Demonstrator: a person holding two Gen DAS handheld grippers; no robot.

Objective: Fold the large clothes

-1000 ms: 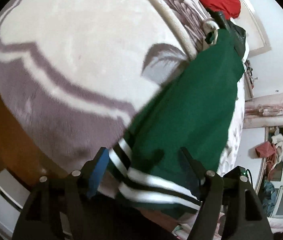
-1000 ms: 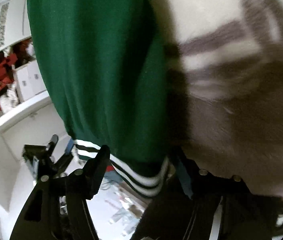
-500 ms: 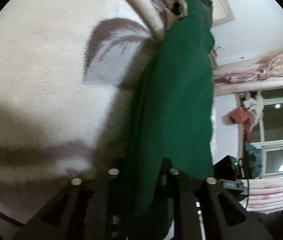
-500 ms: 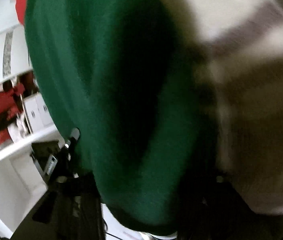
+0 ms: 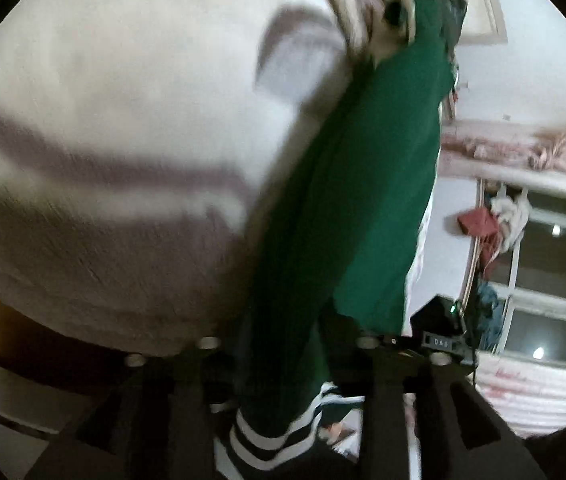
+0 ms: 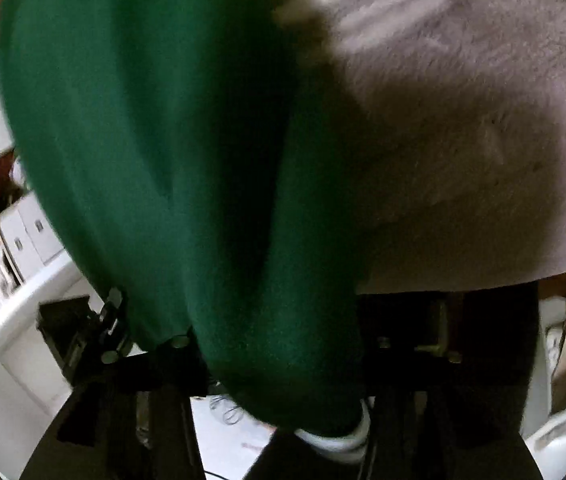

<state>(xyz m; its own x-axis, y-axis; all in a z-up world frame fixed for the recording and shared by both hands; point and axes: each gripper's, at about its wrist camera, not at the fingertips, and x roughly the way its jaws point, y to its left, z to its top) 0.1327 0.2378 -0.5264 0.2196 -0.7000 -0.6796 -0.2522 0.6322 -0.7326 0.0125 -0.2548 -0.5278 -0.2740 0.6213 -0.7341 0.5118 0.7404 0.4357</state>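
The bed (image 5: 131, 120) with its cream-and-mauve blanket now fills more of both views. Over it the green garment (image 5: 371, 184), spread a second ago, hangs bunched into a long rope. Its long axis runs between the tongs, striped hem at the left tongs (image 5: 287, 344). Both the left and the right tongs (image 6: 279, 344) are opening, cloth between the jaws; likely regripping.

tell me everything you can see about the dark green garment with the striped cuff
The dark green garment looks like soft knit, with a ribbed hem or cuff banded in white and dark stripes at its near end. It is bunched into a long, creased band running along the edge of the cream and grey plush blanket, partly resting on it. It passes between the fingers of the left gripper and right gripper, both opening.
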